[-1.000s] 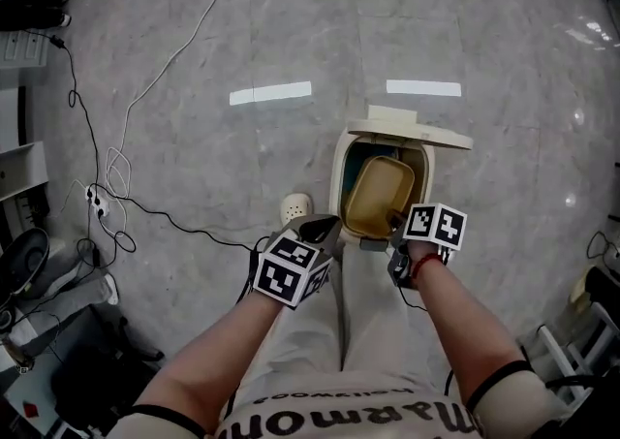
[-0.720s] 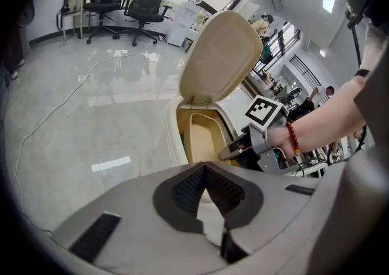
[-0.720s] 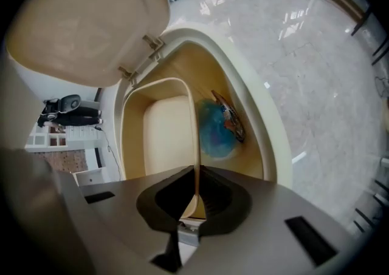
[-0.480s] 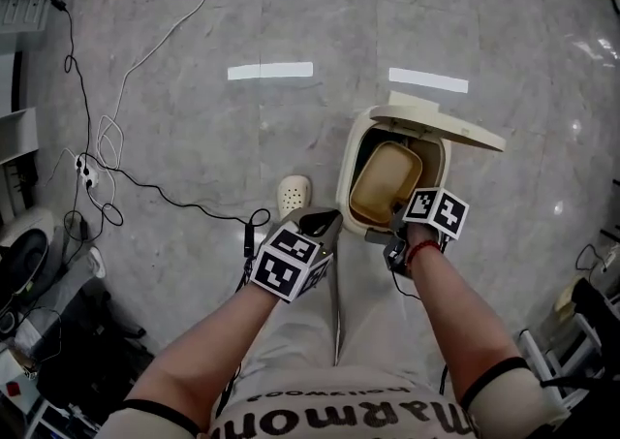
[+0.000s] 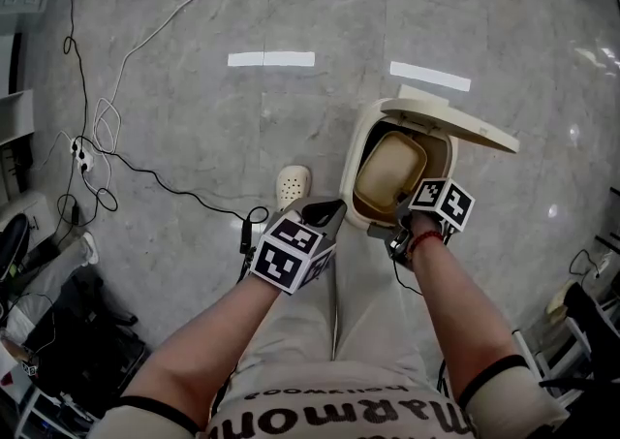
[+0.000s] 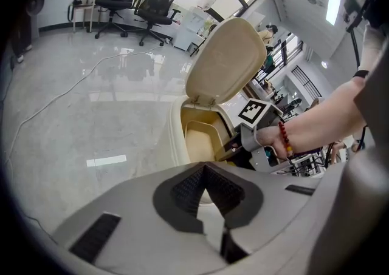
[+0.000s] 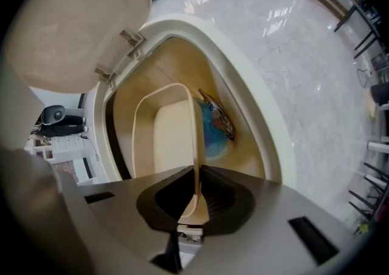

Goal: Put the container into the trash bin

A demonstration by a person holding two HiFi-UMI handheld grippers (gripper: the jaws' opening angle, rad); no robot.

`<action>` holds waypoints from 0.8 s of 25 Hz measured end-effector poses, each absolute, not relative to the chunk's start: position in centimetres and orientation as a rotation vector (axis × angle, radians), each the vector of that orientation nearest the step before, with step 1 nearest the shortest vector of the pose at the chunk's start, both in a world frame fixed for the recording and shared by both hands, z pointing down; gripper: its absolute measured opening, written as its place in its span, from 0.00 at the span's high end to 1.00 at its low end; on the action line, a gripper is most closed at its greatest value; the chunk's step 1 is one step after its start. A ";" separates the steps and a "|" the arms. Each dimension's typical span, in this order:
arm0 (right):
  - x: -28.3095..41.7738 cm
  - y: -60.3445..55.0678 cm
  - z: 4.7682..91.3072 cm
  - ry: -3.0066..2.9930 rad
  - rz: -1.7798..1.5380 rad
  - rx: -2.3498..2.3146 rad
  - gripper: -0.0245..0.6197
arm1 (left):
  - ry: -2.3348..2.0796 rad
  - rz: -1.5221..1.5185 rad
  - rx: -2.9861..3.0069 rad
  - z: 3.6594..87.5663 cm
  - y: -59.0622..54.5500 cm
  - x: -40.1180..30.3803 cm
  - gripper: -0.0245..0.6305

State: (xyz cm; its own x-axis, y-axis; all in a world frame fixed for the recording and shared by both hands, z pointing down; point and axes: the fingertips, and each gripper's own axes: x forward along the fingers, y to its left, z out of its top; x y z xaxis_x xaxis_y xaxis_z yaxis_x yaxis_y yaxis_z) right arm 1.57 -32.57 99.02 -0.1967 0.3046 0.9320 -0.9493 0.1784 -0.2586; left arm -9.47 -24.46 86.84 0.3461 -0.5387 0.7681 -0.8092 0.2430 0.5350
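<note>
A cream trash bin (image 5: 360, 148) (image 6: 176, 134) (image 7: 267, 128) stands on the floor with its lid (image 5: 455, 123) (image 6: 225, 61) (image 7: 67, 19) swung up. A tan shallow container (image 5: 390, 172) (image 6: 197, 143) (image 7: 170, 140) hangs tilted inside the bin's mouth. My right gripper (image 5: 400, 215) (image 7: 196, 198) is shut on the container's near rim. Blue and dark rubbish (image 7: 214, 125) lies deeper in the bin. My left gripper (image 5: 329, 207) (image 6: 206, 192) is held to the left of the bin, shut and holding nothing.
A white shoe (image 5: 292, 185) rests on the grey marble floor by the bin. Black and white cables (image 5: 145, 180) run across the floor at the left, near a power strip (image 5: 77, 148). Office chairs (image 6: 134, 0) stand far off.
The right gripper has carried the container a little deeper into the bin's opening. The head view has shifted, so bin and lid sit slightly further right.
</note>
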 end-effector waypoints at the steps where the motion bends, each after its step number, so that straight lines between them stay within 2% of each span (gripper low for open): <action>1: 1.5 -32.6 99.1 -1.250 1.332 0.722 0.94 | -1.319 0.289 1.420 86.9 -24.3 -9.5 0.97; 6: 1.1 -32.8 99.3 -1.254 1.342 0.729 0.94 | -1.314 0.288 1.412 87.2 -24.0 -9.5 0.97; 11: 0.5 -32.9 99.4 -1.272 1.378 0.727 0.86 | -1.309 0.279 1.413 87.0 -23.8 -9.3 0.97; 20: 0.9 -32.8 99.0 -1.282 1.357 0.713 0.86 | -1.333 0.283 1.410 86.6 -23.5 -9.6 0.97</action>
State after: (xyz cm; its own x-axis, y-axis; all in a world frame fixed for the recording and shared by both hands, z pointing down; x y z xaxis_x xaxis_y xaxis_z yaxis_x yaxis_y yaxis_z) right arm 0.92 -32.75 99.04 -0.2350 0.2940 0.9265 -0.9416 0.1677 -0.2920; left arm -9.61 -23.51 86.57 0.3333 -0.5414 0.7719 -0.8084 0.2572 0.5295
